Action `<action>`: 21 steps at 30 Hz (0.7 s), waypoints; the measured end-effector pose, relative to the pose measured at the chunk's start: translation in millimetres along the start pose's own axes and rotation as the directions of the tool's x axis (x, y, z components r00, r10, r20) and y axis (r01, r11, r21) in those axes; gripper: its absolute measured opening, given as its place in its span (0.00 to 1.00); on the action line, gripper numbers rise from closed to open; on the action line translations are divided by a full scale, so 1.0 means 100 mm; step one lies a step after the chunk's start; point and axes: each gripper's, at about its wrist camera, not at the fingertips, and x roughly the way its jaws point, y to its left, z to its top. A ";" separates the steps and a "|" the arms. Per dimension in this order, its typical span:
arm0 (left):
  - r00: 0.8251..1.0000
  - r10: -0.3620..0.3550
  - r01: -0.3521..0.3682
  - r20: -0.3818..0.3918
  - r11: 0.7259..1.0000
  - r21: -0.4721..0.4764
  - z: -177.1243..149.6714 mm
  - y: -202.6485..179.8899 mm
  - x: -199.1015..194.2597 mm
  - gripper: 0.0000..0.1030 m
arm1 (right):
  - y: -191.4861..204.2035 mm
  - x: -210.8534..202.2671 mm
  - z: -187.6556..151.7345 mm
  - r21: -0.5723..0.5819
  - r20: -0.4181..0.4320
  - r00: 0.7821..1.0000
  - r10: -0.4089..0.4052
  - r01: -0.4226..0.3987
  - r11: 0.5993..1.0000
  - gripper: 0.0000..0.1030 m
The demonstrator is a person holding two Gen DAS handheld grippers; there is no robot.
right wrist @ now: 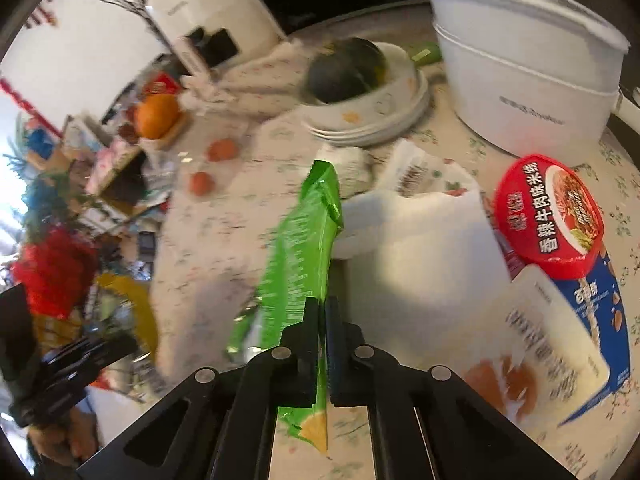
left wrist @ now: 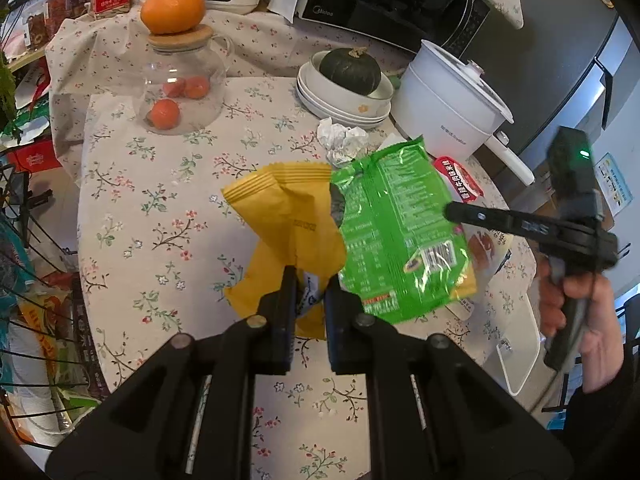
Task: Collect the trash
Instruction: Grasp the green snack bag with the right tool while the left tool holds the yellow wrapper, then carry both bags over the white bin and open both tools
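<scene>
My left gripper point(left wrist: 310, 280) is shut on a crumpled yellow snack wrapper point(left wrist: 290, 216) and holds it above the floral tablecloth. My right gripper point(right wrist: 322, 308) is shut on a green snack bag point(right wrist: 298, 248), held edge-on above the table; the bag also shows in the left wrist view point(left wrist: 394, 224), with the right gripper point(left wrist: 454, 212) at its right edge. A crumpled white paper ball point(left wrist: 342, 138) lies on the table behind both wrappers. A red-lidded instant noodle bowl point(right wrist: 550, 216) sits on a blue box point(right wrist: 600, 320) at the right.
A white electric pot point(left wrist: 452, 108) stands at the back right. Stacked white bowls point(left wrist: 344, 96) hold a dark squash point(left wrist: 350, 70). A glass jar point(left wrist: 182, 84) with an orange point(left wrist: 173, 8) on its lid stands at the back left. A microwave point(left wrist: 392, 0) is behind.
</scene>
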 end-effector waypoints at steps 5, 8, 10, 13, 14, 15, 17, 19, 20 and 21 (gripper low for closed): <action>1.000 -0.010 0.010 0.011 1.000 0.009 -0.03 -0.04 -0.06 0.13 | 0.18 -0.30 -0.22 -0.018 0.029 0.999 0.014 -0.014 1.000 0.02; 1.000 -0.014 0.013 0.016 1.000 0.017 -0.06 -0.07 -0.10 0.13 | 0.23 -0.43 -0.36 -0.010 0.029 1.000 0.007 -0.006 1.000 0.02; 1.000 -0.014 0.014 0.014 1.000 0.023 -0.08 -0.09 -0.11 0.13 | 0.26 -0.50 -0.43 -0.005 0.022 1.000 0.004 -0.003 1.000 0.02; 1.000 -0.013 0.013 0.006 0.999 0.033 -0.12 -0.14 -0.09 0.13 | 0.32 -0.52 -0.52 -0.024 -0.003 1.000 -0.021 0.021 0.999 0.04; 1.000 -0.014 0.014 0.005 0.999 0.034 -0.13 -0.15 -0.10 0.13 | 0.31 -0.49 -0.54 -0.014 -0.011 1.000 -0.021 0.021 1.000 0.06; 1.000 -0.014 0.014 0.003 0.999 0.036 -0.13 -0.16 -0.09 0.13 | 0.29 -0.46 -0.55 -0.006 -0.017 1.000 -0.024 0.024 1.000 0.06; 1.000 -0.015 0.015 0.003 0.999 0.037 -0.15 -0.18 -0.09 0.13 | 0.25 -0.41 -0.60 0.005 -0.030 0.999 -0.034 0.035 0.999 0.08; 1.000 -0.014 0.014 0.003 0.999 0.041 -0.16 -0.20 -0.10 0.13 | 0.25 -0.32 -0.64 0.006 -0.052 0.998 -0.041 0.042 0.999 0.08; 1.000 -0.013 0.013 0.003 0.999 0.042 -0.17 -0.20 -0.10 0.13 | 0.26 -0.27 -0.66 -0.005 -0.065 0.997 -0.049 0.049 0.999 0.08; 1.000 -0.013 0.013 0.002 0.999 0.044 -0.17 -0.21 -0.09 0.13 | 0.28 -0.24 -0.66 -0.017 -0.068 0.996 -0.059 0.058 0.998 0.07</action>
